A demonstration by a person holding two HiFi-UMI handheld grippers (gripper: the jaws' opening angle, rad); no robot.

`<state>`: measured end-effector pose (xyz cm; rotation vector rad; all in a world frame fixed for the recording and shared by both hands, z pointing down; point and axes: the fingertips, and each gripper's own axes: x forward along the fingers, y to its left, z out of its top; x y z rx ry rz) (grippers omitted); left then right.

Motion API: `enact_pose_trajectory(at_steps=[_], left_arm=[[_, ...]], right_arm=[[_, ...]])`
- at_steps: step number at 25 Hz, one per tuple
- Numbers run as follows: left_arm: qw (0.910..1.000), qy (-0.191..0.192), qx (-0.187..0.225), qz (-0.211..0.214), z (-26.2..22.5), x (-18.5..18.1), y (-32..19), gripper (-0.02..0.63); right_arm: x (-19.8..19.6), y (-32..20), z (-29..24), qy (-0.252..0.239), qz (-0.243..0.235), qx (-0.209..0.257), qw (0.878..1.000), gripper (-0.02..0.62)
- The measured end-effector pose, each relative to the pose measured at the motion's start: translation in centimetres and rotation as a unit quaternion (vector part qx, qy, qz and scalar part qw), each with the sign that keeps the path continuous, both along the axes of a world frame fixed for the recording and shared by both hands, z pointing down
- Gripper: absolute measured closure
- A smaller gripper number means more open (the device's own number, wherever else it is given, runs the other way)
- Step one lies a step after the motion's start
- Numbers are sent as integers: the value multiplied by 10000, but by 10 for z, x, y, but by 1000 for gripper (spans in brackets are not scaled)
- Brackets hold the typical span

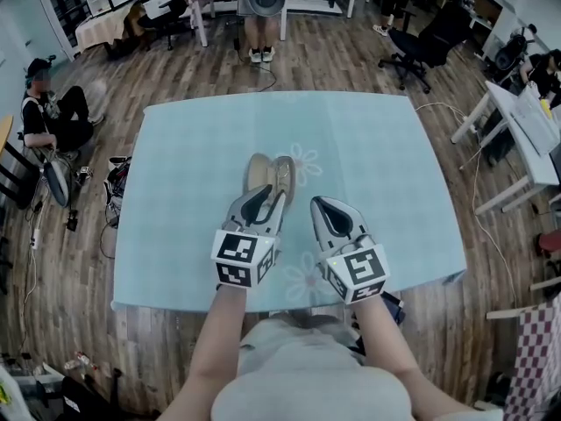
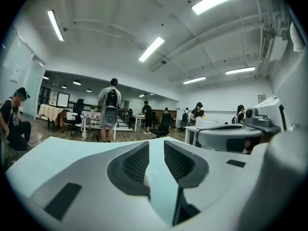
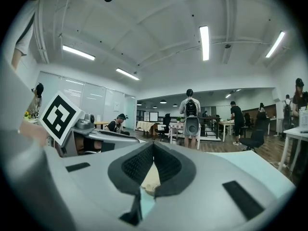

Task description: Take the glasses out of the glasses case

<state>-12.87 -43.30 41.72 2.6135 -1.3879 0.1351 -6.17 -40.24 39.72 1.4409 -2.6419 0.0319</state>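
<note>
Glasses case (image 1: 267, 172) is lying near the middle of the tabletop (image 1: 188, 160), which is wearing a pale blue cloth. The case is beige and is showing as two long halves side by side; whether the glasses are sitting in it cannot be told.

Left hand-held gripper (image 1: 266, 198) is reaching over the case's near end. In the left gripper view its jaws are standing a narrow way apart, pinching nothing. Blue cloth is showing through the gap, and a sliver of beige low down.

Right hand-held gripper (image 1: 323, 207) is hovering just beside the case, on its right, apart from it. In the right gripper view its jaws are pressing together at the tips, empty, with the beige case (image 3: 150, 179) peeking out below them.

A seated person (image 1: 48, 112) is waiting well off to the left, on the wooden floor (image 1: 342, 60).
</note>
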Motion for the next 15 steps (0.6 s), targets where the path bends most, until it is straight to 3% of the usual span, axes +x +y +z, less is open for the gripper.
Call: enact_pose_trajectory(at_steps=[15], left_arm=[[9965, 113, -817, -118, 44, 4, -54, 518]], right_arm=[[18, -53, 21, 3, -32, -333, 9994, 589]])
